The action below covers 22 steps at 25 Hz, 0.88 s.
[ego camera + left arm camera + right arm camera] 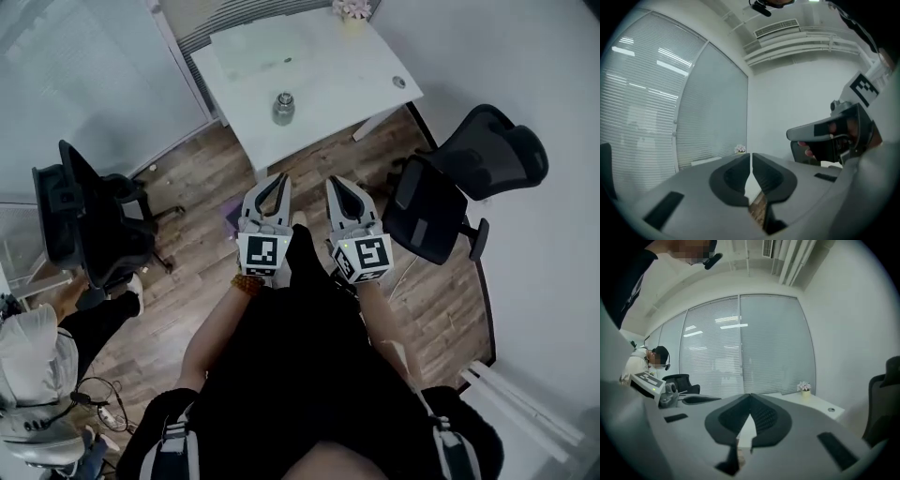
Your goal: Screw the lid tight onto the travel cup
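Note:
The travel cup (282, 107), a small grey metal cylinder with a dark top, stands near the front edge of the white table (347, 84). From this height I cannot tell how its lid sits. Both grippers are held side by side over the wooden floor, short of the table and apart from the cup. My left gripper (273, 182) is shut with nothing in it, its jaws meeting in its own view (751, 157). My right gripper (336, 185) is shut and empty too (750, 397). The cup does not show in either gripper view.
A pale mat (258, 47), a flower pot (352, 9) and a round grommet (399, 82) are on the table. Black office chairs stand left (84, 225) and right (469, 178) of me. A person in white (28, 366) sits at the lower left.

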Each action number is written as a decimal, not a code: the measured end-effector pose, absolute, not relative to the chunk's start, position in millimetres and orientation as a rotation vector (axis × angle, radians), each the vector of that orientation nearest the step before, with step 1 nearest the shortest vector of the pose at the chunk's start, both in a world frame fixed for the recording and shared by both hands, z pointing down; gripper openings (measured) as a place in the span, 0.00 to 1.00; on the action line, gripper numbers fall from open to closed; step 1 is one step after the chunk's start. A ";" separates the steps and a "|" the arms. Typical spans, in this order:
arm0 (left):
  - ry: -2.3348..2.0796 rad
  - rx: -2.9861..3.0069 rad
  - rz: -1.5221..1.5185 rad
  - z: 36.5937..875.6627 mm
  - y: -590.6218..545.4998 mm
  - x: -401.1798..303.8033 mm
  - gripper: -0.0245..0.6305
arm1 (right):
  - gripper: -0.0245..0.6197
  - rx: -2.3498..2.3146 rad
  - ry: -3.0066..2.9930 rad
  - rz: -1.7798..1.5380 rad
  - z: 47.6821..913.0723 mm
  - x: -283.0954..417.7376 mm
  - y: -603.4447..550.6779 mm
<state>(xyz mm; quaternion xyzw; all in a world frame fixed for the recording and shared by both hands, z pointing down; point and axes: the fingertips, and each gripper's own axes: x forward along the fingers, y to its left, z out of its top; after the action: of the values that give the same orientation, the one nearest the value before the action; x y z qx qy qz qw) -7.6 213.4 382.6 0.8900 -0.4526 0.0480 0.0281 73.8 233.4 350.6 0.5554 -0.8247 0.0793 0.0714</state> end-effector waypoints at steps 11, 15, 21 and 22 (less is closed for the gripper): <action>-1.541 2.677 0.347 416.8 72.8 24.0 0.07 | 0.04 1.325 -2.621 0.246 371.7 114.3 47.6; -1.491 2.639 0.421 450.2 41.0 10.6 0.09 | 0.04 1.224 -2.593 0.270 385.1 106.1 4.6; -1.305 2.665 0.492 513.6 -14.6 11.6 0.31 | 0.04 1.111 -2.488 0.308 416.8 93.9 -54.6; -1.265 2.669 0.499 523.4 -18.5 14.5 0.32 | 0.04 1.090 -2.473 0.331 422.4 92.3 -59.7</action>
<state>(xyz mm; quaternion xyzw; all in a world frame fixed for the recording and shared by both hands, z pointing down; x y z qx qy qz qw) 14.5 -18.5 523.4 0.8886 -0.4213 0.1661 0.0728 92.3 -59.7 422.4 0.3915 -0.8884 0.1190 0.2081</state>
